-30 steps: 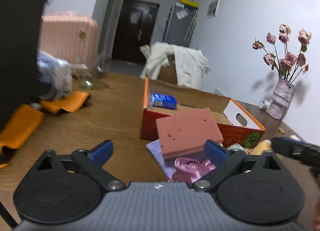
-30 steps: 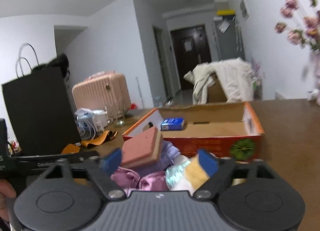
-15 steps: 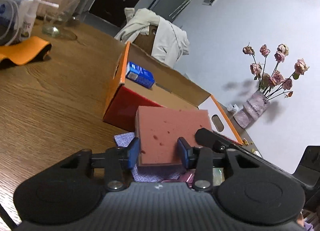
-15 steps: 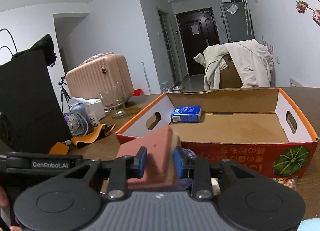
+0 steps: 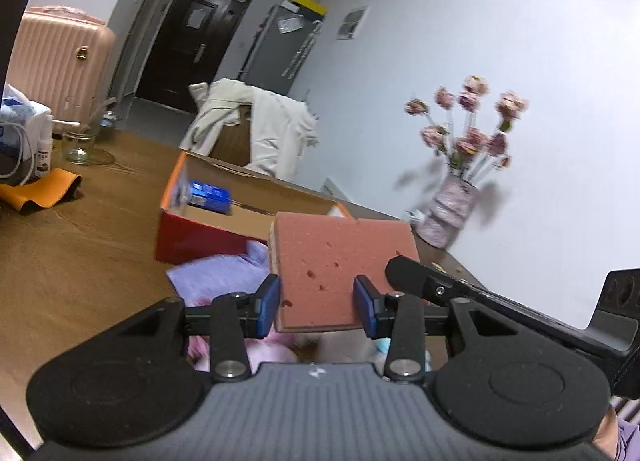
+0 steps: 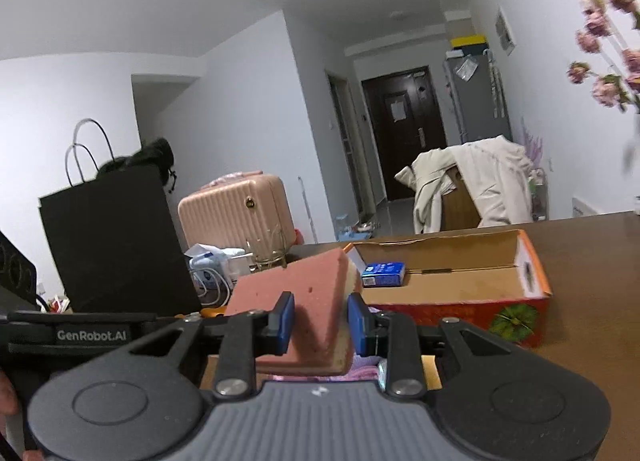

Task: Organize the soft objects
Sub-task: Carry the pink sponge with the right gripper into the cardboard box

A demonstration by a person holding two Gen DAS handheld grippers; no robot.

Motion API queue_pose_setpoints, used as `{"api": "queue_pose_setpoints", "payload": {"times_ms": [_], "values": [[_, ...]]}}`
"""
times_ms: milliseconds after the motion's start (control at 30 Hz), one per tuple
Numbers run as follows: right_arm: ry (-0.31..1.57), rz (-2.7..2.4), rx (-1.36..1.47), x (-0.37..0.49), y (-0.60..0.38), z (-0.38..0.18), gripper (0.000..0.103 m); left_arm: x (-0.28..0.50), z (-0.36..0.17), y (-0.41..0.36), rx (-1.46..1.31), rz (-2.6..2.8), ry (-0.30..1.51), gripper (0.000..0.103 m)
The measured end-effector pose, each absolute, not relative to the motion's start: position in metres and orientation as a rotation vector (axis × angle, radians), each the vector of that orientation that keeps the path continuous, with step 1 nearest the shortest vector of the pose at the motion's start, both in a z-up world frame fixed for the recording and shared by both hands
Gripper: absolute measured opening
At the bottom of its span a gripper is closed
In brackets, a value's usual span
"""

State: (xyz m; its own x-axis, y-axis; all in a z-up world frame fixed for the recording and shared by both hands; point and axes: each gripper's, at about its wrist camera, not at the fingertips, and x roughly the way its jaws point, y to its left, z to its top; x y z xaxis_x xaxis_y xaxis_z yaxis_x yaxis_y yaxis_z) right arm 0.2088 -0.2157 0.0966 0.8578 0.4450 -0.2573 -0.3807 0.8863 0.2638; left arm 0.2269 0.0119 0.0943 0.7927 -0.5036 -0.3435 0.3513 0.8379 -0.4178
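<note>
**Two Grippers, One Sponge**

While the pink sponge [image 5: 336, 265] hangs up in the air, both grippers pinch it at the same time. The left gripper [image 5: 318, 305] has its blue pads [image 5: 267, 303] pressed on the two side edges of the sponge, close together, with the flat pink face up. The right gripper [image 6: 320, 321] squeezes the same sponge [image 6: 296, 297] from another side, its pads [image 6: 285, 321] shut tight on the thick part, so the pale bottom layer shows at the far end. Seen from the left gripper, the black body of the right gripper reaches in from the right and touches the sponge's edge.

Just under the sponge lies a soft pile. A purple cloth [image 5: 224, 275] sits ahead of the left gripper and a bit to its left, and shiny pink cloth [image 5: 276, 349] peeks out right below its pads.

Past the sponge stands an orange cardboard box [image 5: 176, 197] on the brown wooden table [image 5: 80, 245]. A small blue packet [image 6: 383, 274] lies inside the box, near its far wall. The box has a green pumpkin picture [image 6: 514, 319] on its red front.

Far to the left of the left gripper are an orange strap [image 5: 44, 193] and a glass cup [image 5: 80, 141]. Far to its right stands a vase of pink flowers [image 5: 452, 205]. Beyond the table are a pink suitcase [image 6: 236, 213], a black paper bag [image 6: 112, 237] and a chair with a white coat [image 6: 480, 177] over it.
</note>
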Motion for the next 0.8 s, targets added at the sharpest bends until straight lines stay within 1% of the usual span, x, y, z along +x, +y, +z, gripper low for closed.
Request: {"api": "queue_pose_setpoints", "payload": {"times_ms": [200, 433, 633, 800], "values": [[0.295, 0.397, 0.241, 0.152, -0.248, 0.097, 0.028, 0.181, 0.096, -0.018, -0.303, -0.513, 0.461, 0.041], [0.268, 0.369, 0.285, 0.129, -0.276, 0.093, 0.028, 0.171, 0.099, -0.043, -0.269, -0.536, 0.458, 0.041], [0.258, 0.353, 0.291, 0.154, -0.291, 0.095, 0.028, 0.21, 0.109, -0.059, -0.255, -0.552, 0.476, 0.041], [0.237, 0.363, 0.283, 0.226, -0.304, 0.12, 0.028, 0.289, 0.142, -0.074, -0.232, -0.544, 0.47, 0.041]]}}
